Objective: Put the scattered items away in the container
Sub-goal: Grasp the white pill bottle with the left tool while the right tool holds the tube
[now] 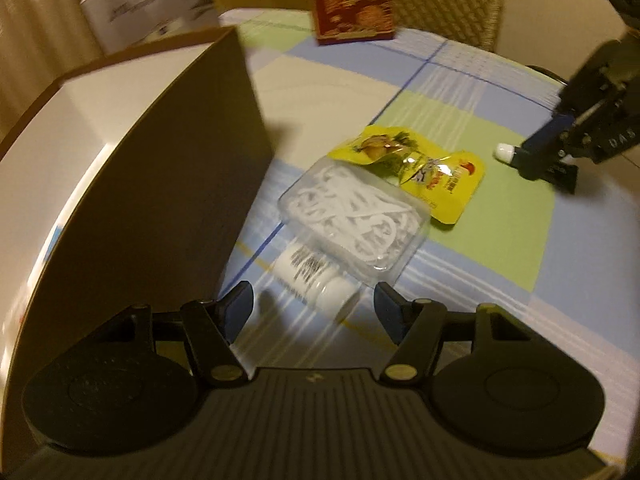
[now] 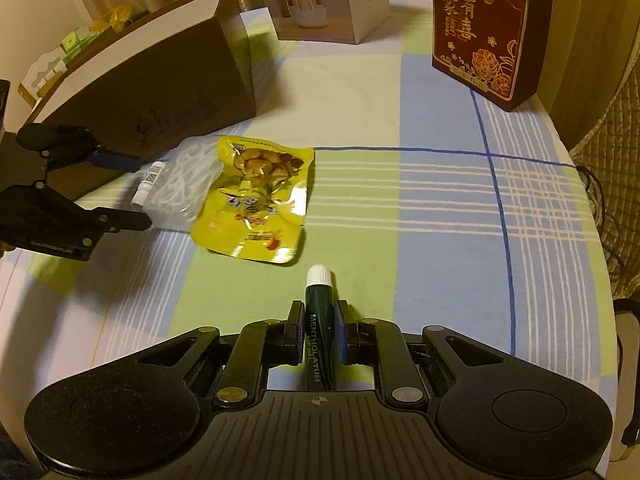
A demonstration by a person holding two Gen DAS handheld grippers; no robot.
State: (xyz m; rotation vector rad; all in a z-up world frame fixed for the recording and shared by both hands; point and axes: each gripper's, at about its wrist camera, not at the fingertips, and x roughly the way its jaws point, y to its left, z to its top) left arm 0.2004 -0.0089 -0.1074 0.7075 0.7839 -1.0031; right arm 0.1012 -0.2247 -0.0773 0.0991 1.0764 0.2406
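Observation:
My left gripper (image 1: 314, 304) is open, its fingers on either side of a small white bottle (image 1: 316, 280) lying on the tablecloth. Behind the bottle lie a clear box of white floss picks (image 1: 356, 216) and a yellow snack pouch (image 1: 424, 164). The brown cardboard box (image 1: 168, 184) stands just left of them. My right gripper (image 2: 319, 322) is shut on a dark green Mentholatum tube (image 2: 319, 320) with a white cap, low over the table. In the right wrist view the left gripper (image 2: 136, 192) hovers over the bottle (image 2: 149, 184), beside the floss box (image 2: 184, 184), the pouch (image 2: 256, 200) and the cardboard box (image 2: 160, 76).
A red gift bag (image 2: 484, 32) stands at the table's far right and a white product box (image 2: 328, 0) at the back. The checked tablecloth (image 2: 440, 208) covers the table, whose edge curves away on the right beside a wicker chair (image 2: 616, 128).

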